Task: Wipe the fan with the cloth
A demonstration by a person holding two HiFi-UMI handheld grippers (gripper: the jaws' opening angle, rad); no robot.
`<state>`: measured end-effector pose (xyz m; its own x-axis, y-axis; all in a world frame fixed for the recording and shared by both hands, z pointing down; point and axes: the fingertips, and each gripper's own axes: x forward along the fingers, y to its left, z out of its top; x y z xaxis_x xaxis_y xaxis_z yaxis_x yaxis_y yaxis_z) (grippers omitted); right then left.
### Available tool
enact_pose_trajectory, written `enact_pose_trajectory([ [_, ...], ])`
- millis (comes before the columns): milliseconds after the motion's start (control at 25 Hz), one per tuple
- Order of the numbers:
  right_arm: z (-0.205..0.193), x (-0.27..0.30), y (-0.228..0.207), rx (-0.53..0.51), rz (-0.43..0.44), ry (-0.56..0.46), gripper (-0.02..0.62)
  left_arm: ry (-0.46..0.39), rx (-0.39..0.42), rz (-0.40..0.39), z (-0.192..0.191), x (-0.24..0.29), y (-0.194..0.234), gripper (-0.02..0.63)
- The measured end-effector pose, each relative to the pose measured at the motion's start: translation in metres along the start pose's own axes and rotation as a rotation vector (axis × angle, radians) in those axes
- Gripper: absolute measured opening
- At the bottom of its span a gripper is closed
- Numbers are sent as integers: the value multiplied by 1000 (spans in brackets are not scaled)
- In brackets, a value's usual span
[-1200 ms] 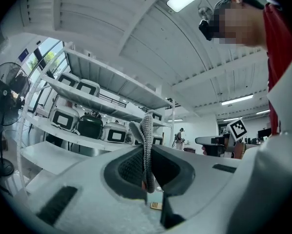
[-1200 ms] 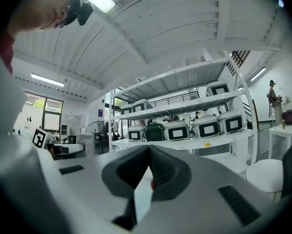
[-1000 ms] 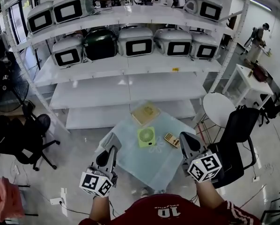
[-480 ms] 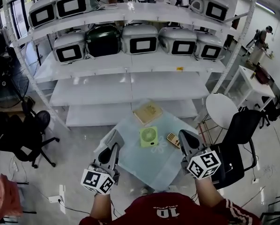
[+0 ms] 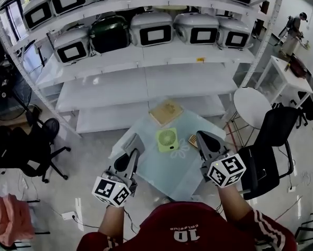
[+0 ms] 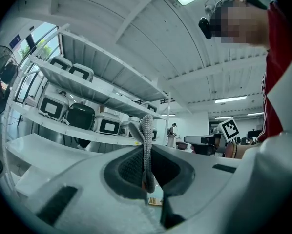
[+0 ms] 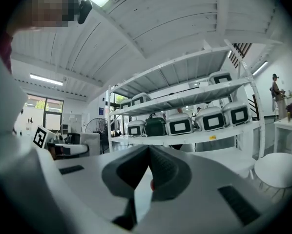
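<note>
A small green fan (image 5: 167, 139) lies flat in the middle of the glass table (image 5: 146, 163). My left gripper (image 5: 134, 149) hovers over the table's left side, to the left of the fan and apart from it. It is shut on a grey knitted cloth (image 6: 146, 130), which sticks up between its jaws in the left gripper view; the same grey cloth (image 5: 131, 141) shows at the jaw tips from above. My right gripper (image 5: 202, 137) hangs at the fan's right, jaws closed together with nothing between them (image 7: 148, 150).
A tan square pad (image 5: 166, 112) lies at the table's far edge and a small keypad device (image 5: 192, 140) lies beside my right gripper. White shelves with cookers (image 5: 156, 34) stand behind. A black chair (image 5: 269, 145) and a round white table (image 5: 252, 107) are on the right.
The head view has tilted down. Both grippers have edged slightly forward over the table's near half; the left still grips the cloth. The fan has not moved.
</note>
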<state>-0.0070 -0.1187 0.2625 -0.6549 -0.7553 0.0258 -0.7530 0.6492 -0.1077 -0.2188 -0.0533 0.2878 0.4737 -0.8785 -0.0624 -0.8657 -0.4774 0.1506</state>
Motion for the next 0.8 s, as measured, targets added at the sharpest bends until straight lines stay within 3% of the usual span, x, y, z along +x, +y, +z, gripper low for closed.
enact_pose_trajectory([
  [200,-20,4,-7,14,13,40,5,30,10,-25,-18,24,-7,20],
  [800,-83,2,-43,83,10,150,5,205,-64,-105,-114,92,-23,20],
])
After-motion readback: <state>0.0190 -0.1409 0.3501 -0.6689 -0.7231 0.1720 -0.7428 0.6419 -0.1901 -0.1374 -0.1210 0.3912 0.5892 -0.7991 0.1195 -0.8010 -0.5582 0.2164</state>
